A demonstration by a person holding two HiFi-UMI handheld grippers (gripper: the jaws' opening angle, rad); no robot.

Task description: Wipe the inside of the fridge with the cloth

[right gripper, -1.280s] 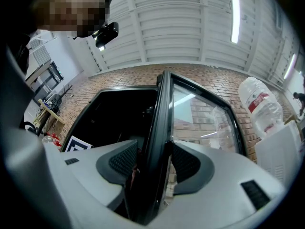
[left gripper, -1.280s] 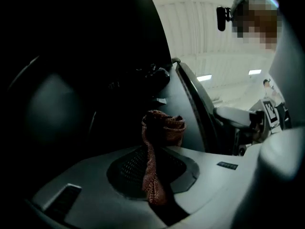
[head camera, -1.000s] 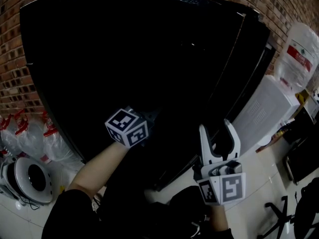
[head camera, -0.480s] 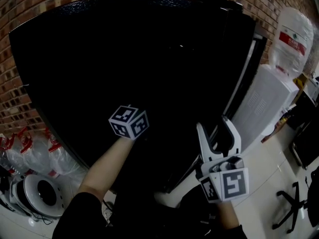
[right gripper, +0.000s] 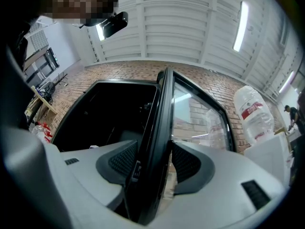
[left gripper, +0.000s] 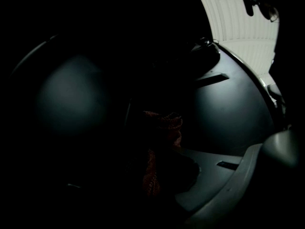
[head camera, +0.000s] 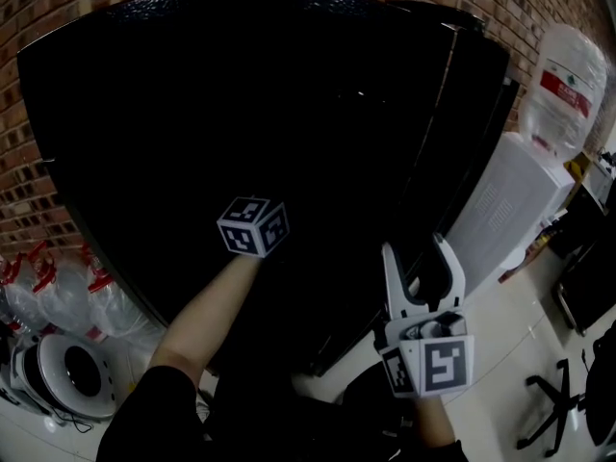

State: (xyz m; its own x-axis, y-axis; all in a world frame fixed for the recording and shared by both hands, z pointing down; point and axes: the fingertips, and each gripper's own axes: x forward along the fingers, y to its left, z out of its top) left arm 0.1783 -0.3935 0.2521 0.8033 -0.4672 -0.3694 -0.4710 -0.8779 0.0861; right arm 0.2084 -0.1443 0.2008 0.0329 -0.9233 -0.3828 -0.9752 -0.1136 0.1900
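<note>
Left gripper (left gripper: 159, 175) closed on cloth (left gripper: 164, 128), inside fridge (head camera: 192, 85), wall ahead | right gripper (right gripper: 159, 163) clamps door (right gripper: 159, 123) edge, outside | left nearer

An office-like back room: brick wall (head camera: 29, 191), black fridge (head camera: 241, 114), water dispenser (head camera: 500, 210), swivel chair (head camera: 551, 414), strip-lit panelled ceiling (right gripper: 176, 23).

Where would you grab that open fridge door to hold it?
Grip the fridge door by its free upright edge, coming edge-on so one jaw lands on each face: it's a thin flat slab standing ajar. The right claw sits just so.
</note>
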